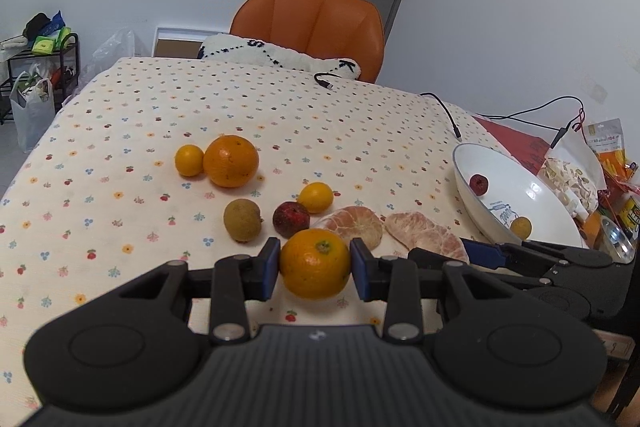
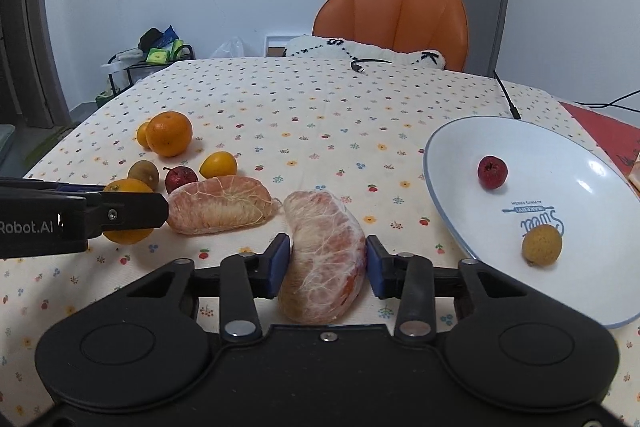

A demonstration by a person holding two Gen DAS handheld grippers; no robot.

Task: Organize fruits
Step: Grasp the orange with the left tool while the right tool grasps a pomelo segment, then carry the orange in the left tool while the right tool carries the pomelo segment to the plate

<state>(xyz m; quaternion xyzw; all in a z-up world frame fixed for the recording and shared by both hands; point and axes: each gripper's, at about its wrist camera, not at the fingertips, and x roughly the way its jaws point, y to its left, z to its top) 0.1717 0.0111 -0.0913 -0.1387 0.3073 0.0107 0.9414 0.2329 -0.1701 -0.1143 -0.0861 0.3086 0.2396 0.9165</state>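
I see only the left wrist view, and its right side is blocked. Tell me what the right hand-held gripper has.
Observer: The right hand-held gripper is shut on a peeled citrus segment, with a pad pressing each side.
Operator: Report the plate's near side; it is hidden here.
Observer: The near part of the plate is bare. The yellow-brown fruit sits nearest and the red fruit lies beyond it.
Operator: Say how my gripper looks from there.
Observer: The left hand-held gripper comes in from the left edge, and one finger covers the middle of the orange.
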